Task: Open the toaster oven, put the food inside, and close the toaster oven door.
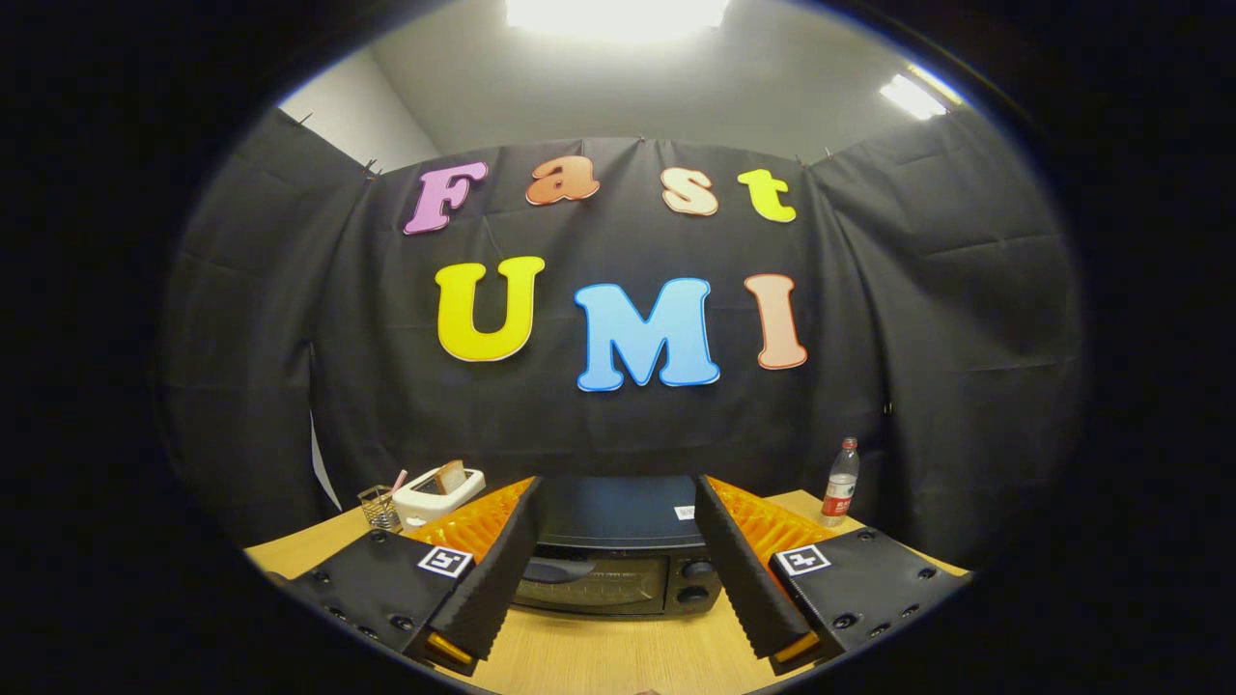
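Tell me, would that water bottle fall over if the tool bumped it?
Probably. The bottle is tall and narrow and stands upright on the table, so a bump near its cap could tip it. It looks like thin plastic, likely light. The open tool faces the toaster oven instead.

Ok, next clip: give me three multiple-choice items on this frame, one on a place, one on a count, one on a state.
1. Where is the toaster oven?
A. Between and beyond the fingers
B. Beside the bottle
C. On the floor

2. How many bottles stand on the table?
A. None
B. One
C. Three

3. The oven door is:
A. Removed
B. Wide open
C. Closed

Key: 1 A, it sits framed by the open gripper; 2 B, a single bottle stands near the wall; 3 C, the glass front sits flush.
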Demonstrator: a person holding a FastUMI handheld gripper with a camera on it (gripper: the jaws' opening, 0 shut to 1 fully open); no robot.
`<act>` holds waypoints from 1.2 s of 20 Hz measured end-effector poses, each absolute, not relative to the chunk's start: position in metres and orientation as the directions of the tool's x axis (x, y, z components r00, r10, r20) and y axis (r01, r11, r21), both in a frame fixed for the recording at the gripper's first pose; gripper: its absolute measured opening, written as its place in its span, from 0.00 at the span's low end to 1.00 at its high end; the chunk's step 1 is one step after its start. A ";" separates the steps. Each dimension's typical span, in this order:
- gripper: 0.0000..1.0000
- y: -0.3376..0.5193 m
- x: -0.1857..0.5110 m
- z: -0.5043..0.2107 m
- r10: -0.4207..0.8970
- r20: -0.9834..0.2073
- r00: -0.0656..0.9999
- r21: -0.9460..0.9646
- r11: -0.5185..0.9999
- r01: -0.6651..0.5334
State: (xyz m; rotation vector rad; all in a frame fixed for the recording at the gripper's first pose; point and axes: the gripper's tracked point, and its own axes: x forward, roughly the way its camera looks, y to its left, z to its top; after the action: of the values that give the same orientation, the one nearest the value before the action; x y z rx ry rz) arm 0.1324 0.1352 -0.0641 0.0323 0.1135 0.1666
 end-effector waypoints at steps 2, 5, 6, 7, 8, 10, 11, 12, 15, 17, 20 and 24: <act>0.98 0.145 0.147 -0.079 0.178 -0.137 0.974 0.043 0.984 -0.174; 0.98 0.159 0.166 -0.102 0.192 -0.181 0.965 0.049 0.981 -0.186; 0.98 0.164 0.171 -0.110 0.195 -0.195 0.961 0.051 0.981 -0.189; 0.98 0.169 0.176 -0.117 0.199 -0.209 0.957 0.054 0.980 -0.192; 0.98 0.174 0.181 -0.125 0.202 -0.223 0.954 0.056 0.979 -0.194; 0.98 0.183 0.189 -0.140 0.205 -0.249 0.947 0.059 0.979 -0.196; 0.98 0.188 0.192 -0.145 0.206 -0.259 0.944 0.061 0.979 -0.197; 0.98 0.192 0.195 -0.152 0.206 -0.271 0.940 0.066 0.978 -0.196; 0.98 0.203 0.201 -0.168 0.205 -0.301 0.931 0.077 0.979 -0.190; 0.98 0.208 0.203 -0.177 0.201 -0.321 0.925 0.079 0.980 -0.185; 0.98 0.215 0.203 -0.192 0.199 -0.353 0.914 0.079 0.980 -0.182; 0.99 0.219 0.203 -0.201 0.178 -0.365 0.914 0.062 0.984 -0.167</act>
State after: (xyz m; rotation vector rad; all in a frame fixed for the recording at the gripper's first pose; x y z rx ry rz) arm 0.2029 0.2186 -0.2011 0.0301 0.3790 0.1780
